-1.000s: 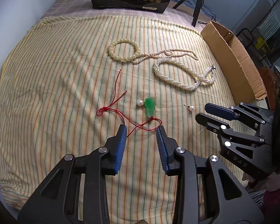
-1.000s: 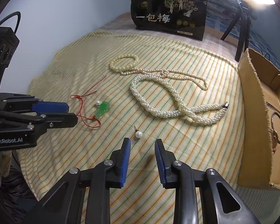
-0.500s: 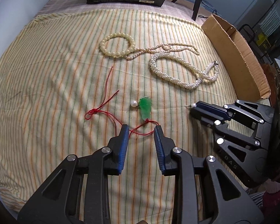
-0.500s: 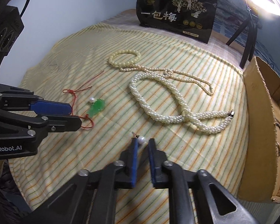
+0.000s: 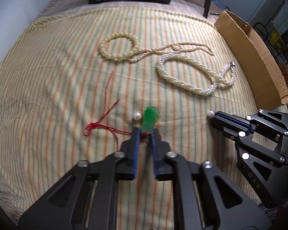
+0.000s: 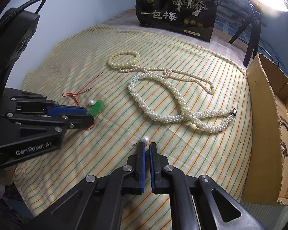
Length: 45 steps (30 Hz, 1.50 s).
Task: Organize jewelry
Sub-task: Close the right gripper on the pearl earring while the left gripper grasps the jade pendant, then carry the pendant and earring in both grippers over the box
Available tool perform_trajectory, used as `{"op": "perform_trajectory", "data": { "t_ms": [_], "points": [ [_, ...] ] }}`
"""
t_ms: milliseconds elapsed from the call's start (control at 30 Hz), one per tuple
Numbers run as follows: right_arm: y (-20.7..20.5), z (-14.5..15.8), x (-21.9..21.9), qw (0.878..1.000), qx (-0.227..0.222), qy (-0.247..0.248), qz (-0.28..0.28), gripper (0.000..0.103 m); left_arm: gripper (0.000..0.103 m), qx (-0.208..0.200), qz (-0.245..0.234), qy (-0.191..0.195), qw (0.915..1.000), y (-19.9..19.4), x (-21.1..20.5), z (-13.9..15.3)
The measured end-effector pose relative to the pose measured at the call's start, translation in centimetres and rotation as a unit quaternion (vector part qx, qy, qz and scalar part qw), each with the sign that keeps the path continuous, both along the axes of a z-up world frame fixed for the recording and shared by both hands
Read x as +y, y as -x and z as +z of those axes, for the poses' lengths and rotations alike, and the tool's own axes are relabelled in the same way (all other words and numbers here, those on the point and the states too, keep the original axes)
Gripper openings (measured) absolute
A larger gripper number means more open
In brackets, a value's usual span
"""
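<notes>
Left wrist view: the left hand-held gripper (image 5: 144, 133) is pointed steeply down at the striped cloth (image 5: 48, 95), and its jaws have just been closing; the blue pads are clamped on the lower end of the green pendant (image 5: 150, 119), where the red cord (image 5: 101, 127) is attached. The rest of the cord is laid out to the left on the cloth, with a knot partway along it. A loose pearl earring (image 5: 137, 116) is seen just beside the pendant, on its left. In the same view the right hand-held gripper (image 5: 211, 117) is seen at the right edge, and a second pearl earring (image 5: 210, 113) is held at its tip. Right wrist view: the jaws of the right hand-held gripper (image 6: 146, 146) are drawn nearly together, having just been closing, and the second pearl earring (image 6: 145, 139) is pinched between the pad tips, with its thin post projecting to the left. Farther back on the cloth, a cream bead bracelet (image 6: 123, 58), a thin pearl strand (image 6: 174, 72) and a thick woven pearl necklace (image 6: 163, 103) are laid close together, the thin strand touching the bracelet. A cardboard box (image 6: 263, 115) is placed at the right edge of the cloth, and a black printed bag (image 6: 176, 11) is stood upright at the far end.
</notes>
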State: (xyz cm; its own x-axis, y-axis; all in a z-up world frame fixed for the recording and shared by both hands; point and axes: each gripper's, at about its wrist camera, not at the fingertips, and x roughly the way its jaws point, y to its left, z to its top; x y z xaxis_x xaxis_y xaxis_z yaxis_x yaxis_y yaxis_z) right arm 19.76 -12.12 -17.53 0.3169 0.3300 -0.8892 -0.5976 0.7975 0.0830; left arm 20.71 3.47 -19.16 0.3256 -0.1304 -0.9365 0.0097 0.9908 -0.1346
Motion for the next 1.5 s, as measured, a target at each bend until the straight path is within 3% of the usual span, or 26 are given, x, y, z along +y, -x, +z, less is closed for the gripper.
{"op": "perform_trajectory", "data": {
  "t_ms": [100,300,467,533,600,667,867,1067,1400,1467,1500],
  "points": [
    [0.0,0.1,0.0,1.0,-0.001,-0.001,-0.003,0.001,0.001,-0.001,0.003,0.004,1.0,0.4,0.4,0.2],
    [0.3,0.3,0.0,1.0,-0.003,-0.002,-0.002,0.0,0.0,-0.006,-0.003,0.007,1.0,1.4,0.6,0.6],
    [0.5,0.3,0.2,1.0,-0.002,-0.003,0.002,0.0,0.0,-0.024,-0.014,-0.013,0.9995,2.2,0.4,1.2],
    [0.6,0.3,0.3,1.0,-0.002,-0.003,0.004,0.0,0.004,-0.018,-0.013,-0.014,0.9997,2.0,0.4,1.1],
    [0.6,0.3,0.3,1.0,-0.001,-0.006,0.004,0.0,0.031,-0.022,-0.014,-0.019,0.9995,1.8,0.3,1.2],
    [0.6,0.4,0.3,1.0,-0.001,-0.008,0.004,0.0,0.034,-0.028,-0.018,-0.03,0.999,1.4,0.0,1.2],
    [0.5,0.6,0.1,1.0,-0.003,-0.011,0.001,0.0,0.034,-0.032,-0.023,-0.029,0.9988,0.0,-0.5,0.7],
    [0.2,0.8,-0.4,1.0,-0.005,-0.013,-0.006,0.0,0.01,-0.035,-0.029,-0.037,0.9983,-0.4,-1.5,0.2],
    [0.0,0.8,-0.5,1.0,-0.004,-0.02,-0.007,0.001,0.01,-0.042,-0.018,-0.011,0.9989,1.0,0.0,1.3],
    [0.0,0.7,-0.4,1.0,0.003,-0.025,-0.003,0.014,0.01,-0.044,-0.017,-0.005,0.9989,1.3,0.3,1.7],
    [0.0,0.6,-0.3,1.0,0.003,-0.026,-0.002,0.03,0.01,-0.045,-0.017,-0.004,0.9989,1.4,0.4,1.8]
  ]
}}
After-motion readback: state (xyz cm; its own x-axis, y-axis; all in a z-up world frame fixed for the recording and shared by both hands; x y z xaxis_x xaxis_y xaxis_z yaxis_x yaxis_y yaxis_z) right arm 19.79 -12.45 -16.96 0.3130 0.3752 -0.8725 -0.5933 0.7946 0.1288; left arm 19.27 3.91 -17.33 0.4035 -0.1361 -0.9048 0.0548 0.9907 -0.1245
